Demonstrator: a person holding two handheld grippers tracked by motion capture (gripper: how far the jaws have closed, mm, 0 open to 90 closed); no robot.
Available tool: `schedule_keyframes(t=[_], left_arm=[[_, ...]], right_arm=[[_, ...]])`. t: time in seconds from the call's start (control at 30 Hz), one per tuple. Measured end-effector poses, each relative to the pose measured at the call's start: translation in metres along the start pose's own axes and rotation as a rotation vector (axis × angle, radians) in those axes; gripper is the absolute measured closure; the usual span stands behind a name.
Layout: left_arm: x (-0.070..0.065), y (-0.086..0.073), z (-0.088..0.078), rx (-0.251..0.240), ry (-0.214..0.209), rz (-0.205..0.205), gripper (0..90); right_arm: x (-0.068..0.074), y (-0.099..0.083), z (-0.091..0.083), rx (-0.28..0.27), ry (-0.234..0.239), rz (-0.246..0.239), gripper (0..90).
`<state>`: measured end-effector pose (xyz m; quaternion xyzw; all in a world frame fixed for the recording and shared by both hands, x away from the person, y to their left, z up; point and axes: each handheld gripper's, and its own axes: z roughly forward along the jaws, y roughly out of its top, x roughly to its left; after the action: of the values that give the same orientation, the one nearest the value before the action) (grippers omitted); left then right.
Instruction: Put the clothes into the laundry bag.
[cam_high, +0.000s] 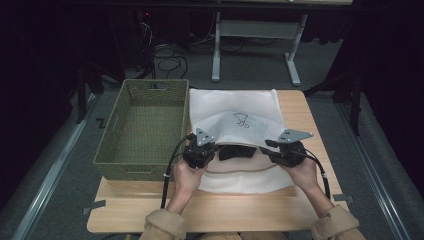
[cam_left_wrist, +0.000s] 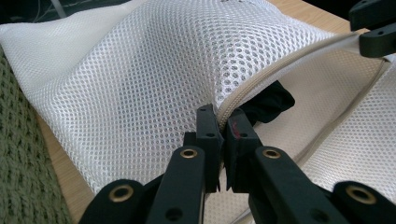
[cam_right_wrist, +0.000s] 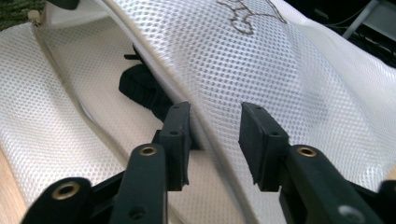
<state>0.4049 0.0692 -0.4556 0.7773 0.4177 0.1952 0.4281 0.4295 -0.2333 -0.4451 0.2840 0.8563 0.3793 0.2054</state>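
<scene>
White mesh laundry bag (cam_high: 240, 120), lying on the wooden table (cam_high: 225, 212) directly ahead of both grippers, its zippered mouth turned toward me. My left gripper (cam_left_wrist: 223, 122) has its jaws closed tight on the upper zipper edge (cam_left_wrist: 261, 77) of the bag, the mesh lip pinched between the pads and lifted off the lower layer. My right gripper (cam_right_wrist: 214, 122) stands with its jaws partly apart, straddling the same raised upper edge farther along; the mesh runs between the pads, and I see a gap on either side, so nothing is gripped there. Dark garment (cam_right_wrist: 140, 86), bunched inside the bag's mouth, just beyond and left of my right gripper's left jaw, and just beyond and right of my left gripper's tips. Green woven basket (cam_high: 142, 125), to the left of my left gripper, its wall touching the bag's side.
</scene>
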Motion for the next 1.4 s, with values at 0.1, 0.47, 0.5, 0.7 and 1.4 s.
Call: schedule_keyframes(t=[0.1, 0.47, 0.5, 0.7, 1.4], left_arm=[[0.000, -0.002, -0.001, 0.000, -0.001, 0.004, 85.5], [0.001, -0.010, -0.001, 0.006, -0.006, 0.004, 84.4], [0.001, -0.011, 0.000, 0.008, -0.008, 0.004, 84.3], [0.001, -0.016, 0.001, 0.012, -0.017, -0.005, 83.9], [-0.006, -0.040, 0.013, 0.096, 0.006, 0.047, 81.1]], right_arm=[[-0.003, -0.006, -0.003, 0.004, -0.002, 0.009, 69.9], [-0.008, -0.030, -0.004, 0.021, 0.009, 0.062, 70.2], [-0.008, -0.031, -0.004, 0.027, 0.010, 0.066, 69.9], [-0.009, -0.040, 0.003, 0.048, 0.019, 0.084, 69.6], [-0.009, -0.057, 0.019, 0.095, 0.052, 0.125, 86.5]])
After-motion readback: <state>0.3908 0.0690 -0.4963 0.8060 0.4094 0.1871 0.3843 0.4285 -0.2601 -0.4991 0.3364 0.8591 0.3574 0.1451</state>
